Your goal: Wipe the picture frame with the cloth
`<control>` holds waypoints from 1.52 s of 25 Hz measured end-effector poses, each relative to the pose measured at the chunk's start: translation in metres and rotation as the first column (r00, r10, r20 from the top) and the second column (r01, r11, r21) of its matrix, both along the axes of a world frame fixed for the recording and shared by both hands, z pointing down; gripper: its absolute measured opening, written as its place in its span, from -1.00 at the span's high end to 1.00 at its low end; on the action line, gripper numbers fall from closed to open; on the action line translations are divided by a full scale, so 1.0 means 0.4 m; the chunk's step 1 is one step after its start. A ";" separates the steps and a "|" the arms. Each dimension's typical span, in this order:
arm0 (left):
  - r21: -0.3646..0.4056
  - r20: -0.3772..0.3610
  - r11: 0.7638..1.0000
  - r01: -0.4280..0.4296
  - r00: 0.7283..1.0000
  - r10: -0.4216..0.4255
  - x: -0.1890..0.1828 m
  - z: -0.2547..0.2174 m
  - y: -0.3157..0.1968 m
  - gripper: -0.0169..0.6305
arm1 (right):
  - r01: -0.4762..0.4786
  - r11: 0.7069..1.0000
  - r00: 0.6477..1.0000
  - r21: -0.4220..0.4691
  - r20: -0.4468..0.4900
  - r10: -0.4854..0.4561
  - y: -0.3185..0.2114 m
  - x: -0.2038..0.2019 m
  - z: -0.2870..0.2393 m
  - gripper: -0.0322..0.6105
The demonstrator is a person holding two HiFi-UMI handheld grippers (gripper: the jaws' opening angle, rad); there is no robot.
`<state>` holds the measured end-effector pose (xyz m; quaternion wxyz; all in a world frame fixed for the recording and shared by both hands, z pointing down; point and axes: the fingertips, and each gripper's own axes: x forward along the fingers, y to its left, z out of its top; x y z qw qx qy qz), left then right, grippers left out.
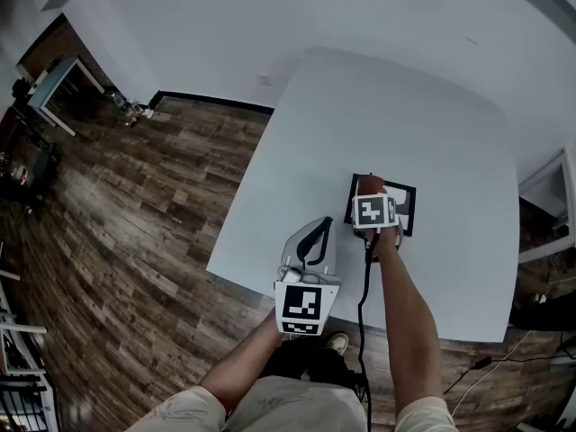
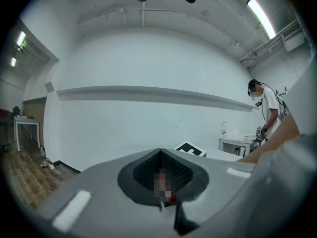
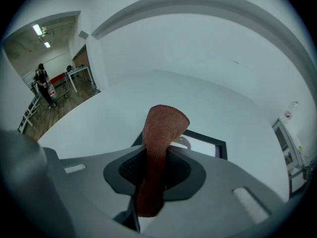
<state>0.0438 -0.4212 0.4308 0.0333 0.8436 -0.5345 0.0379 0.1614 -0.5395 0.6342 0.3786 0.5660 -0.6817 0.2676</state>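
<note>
1. Head view: the picture frame [image 1: 407, 207] lay flat on the white tabletop [image 1: 405, 106], towards its near right side. The right tongs [image 1: 372, 196] hung directly over the frame's left half, with the rust-brown cloth [image 1: 370, 184] poking out ahead of them. The left tongs [image 1: 317, 234] sat low by the near edge, off to the frame's left and apart from it. The right hand was plainly the nearer one. From here the frame looked close to square, so I judged either stroke direction would serve.

2. Left gripper view: the left tongs [image 2: 161, 180] were pressed together with nothing between them, pointing across the tabletop at a bare wall. The frame did not show here.

3. Right gripper view: the right tongs [image 3: 156, 170] were clamped on the cloth [image 3: 162, 133], whose folded end stood up past the tips. The frame's dark border [image 3: 208, 140] lay just beyond and beneath that end. I judged the coming move to be a short drop forward and down, though I could not tell whether cloth and glass touched.
</note>
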 end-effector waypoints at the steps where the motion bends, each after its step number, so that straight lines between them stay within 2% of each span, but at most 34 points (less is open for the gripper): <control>1: 0.000 0.001 1.000 0.003 1.000 -0.003 -0.004 0.000 0.001 0.95 | 0.016 1.000 1.000 -0.002 0.002 -0.016 0.000 -0.030 0.001 0.57; 5: -0.007 0.000 1.000 0.015 1.000 -0.015 -0.025 0.010 0.003 0.95 | 0.055 0.998 0.998 -0.018 0.005 -0.055 0.003 -0.106 0.012 0.57; 12: -0.019 -0.010 1.000 0.024 1.000 -0.024 -0.036 0.023 0.000 0.95 | 0.037 0.998 0.999 -0.040 0.008 -0.037 0.017 -0.095 0.040 0.57; 18: -0.023 -0.012 1.000 0.003 1.000 -0.003 -0.013 0.026 0.005 0.95 | 0.001 0.999 0.999 -0.051 -0.036 -0.002 0.033 -0.006 0.045 0.57; 30: -0.028 -0.018 0.999 -0.041 0.999 0.040 0.037 0.032 0.010 0.95 | -0.165 0.984 0.981 -0.068 -0.118 0.156 0.098 0.287 0.043 0.57; 34: -0.034 -0.018 0.999 -0.042 0.999 0.041 0.041 0.035 0.010 0.95 | -0.199 0.976 0.975 -0.085 -0.121 0.188 0.116 0.326 0.046 0.57; 38: -0.030 -0.021 0.999 -0.039 0.999 0.038 0.042 0.032 0.006 0.95 | -0.201 0.979 0.975 -0.046 -0.104 0.195 0.096 0.317 0.026 0.57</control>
